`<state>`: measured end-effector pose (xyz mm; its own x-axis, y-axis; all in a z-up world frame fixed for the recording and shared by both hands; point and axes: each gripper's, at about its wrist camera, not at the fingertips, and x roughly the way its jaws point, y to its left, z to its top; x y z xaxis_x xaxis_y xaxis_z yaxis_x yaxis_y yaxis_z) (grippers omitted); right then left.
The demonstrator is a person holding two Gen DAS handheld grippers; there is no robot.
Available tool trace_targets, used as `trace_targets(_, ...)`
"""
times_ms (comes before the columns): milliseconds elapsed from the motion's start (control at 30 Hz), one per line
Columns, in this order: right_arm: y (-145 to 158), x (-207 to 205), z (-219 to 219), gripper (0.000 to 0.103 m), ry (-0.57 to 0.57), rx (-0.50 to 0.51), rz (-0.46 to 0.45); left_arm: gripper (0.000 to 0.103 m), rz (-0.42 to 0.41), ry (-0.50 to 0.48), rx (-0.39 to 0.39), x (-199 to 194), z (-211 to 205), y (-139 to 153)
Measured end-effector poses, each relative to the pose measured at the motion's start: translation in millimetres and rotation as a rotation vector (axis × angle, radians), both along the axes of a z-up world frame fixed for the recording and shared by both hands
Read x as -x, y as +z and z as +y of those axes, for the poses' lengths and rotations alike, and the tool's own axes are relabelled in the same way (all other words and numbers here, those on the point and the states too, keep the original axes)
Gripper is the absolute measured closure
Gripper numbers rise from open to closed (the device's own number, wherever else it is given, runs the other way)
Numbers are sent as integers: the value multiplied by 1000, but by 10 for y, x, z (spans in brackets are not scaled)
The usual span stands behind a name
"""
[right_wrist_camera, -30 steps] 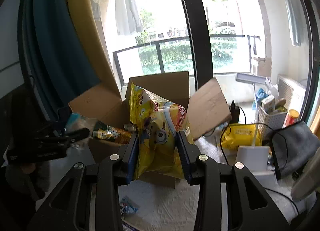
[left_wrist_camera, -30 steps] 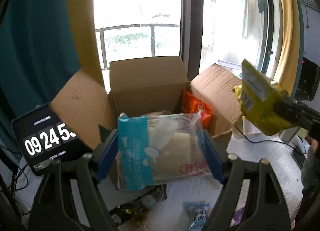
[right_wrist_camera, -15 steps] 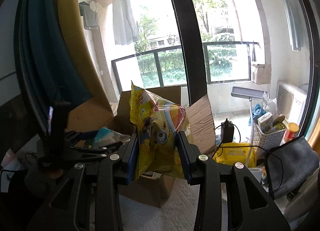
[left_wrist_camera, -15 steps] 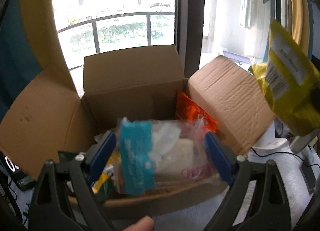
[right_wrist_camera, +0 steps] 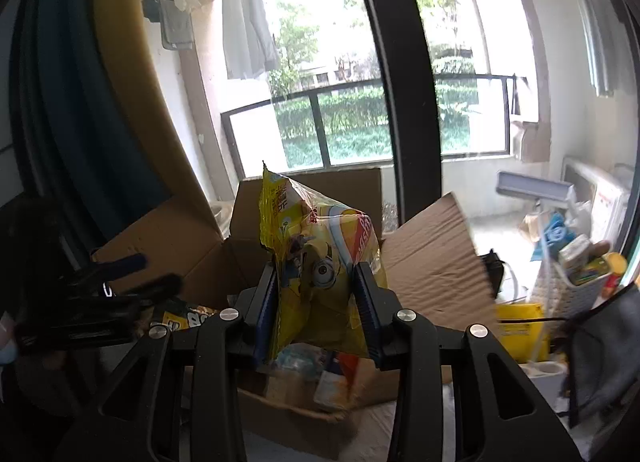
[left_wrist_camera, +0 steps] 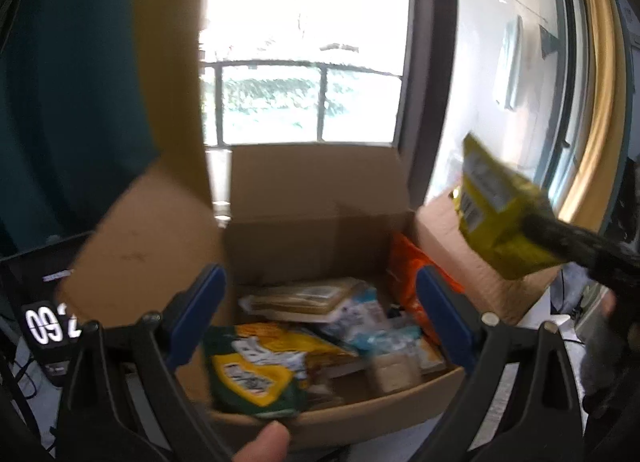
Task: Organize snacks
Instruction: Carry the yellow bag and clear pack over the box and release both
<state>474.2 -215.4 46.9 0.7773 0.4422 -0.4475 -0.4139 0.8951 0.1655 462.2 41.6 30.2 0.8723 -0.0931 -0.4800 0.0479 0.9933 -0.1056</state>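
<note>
An open cardboard box (left_wrist_camera: 312,189) holds several snacks: a green-and-yellow bag (left_wrist_camera: 256,374), an orange bag (left_wrist_camera: 408,274), a flat brown packet (left_wrist_camera: 304,298) and a blurred clear packet with a teal band (left_wrist_camera: 372,338). My left gripper (left_wrist_camera: 320,294) hangs over the box's near edge. Its jaws are opening and nothing is between them. My right gripper (right_wrist_camera: 316,278) is shut on a yellow cartoon snack bag (right_wrist_camera: 320,262), held upright above the box (right_wrist_camera: 432,254). That bag (left_wrist_camera: 496,221) also shows at the right of the left wrist view. The left gripper (right_wrist_camera: 120,274) appears dark at the left of the right wrist view.
A black clock display (left_wrist_camera: 44,322) stands left of the box. To the right are a white basket of items (right_wrist_camera: 576,274), a yellow object (right_wrist_camera: 520,330), a grey cloth (right_wrist_camera: 600,354) and a white lamp (right_wrist_camera: 532,189). A thumb (left_wrist_camera: 264,442) shows low in the left wrist view. Window and curtains lie behind.
My left gripper opened and the clear teal-banded packet dropped from its jaws into the box. My right gripper carried the yellow bag closer, over the box.
</note>
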Motion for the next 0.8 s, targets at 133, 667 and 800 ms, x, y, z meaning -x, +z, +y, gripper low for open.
trace_targets(133, -60, -180, 195, 63, 8, -3, 18, 6, -63, 38, -10, 158, 228, 84)
trace_targets(667, 66, 5, 626, 19, 17, 50, -25, 6, -102, 168, -68, 520, 570, 158)
trace_targets(800, 114, 204, 587, 19, 12, 57, -24, 6, -111, 151, -89, 705, 499, 194)
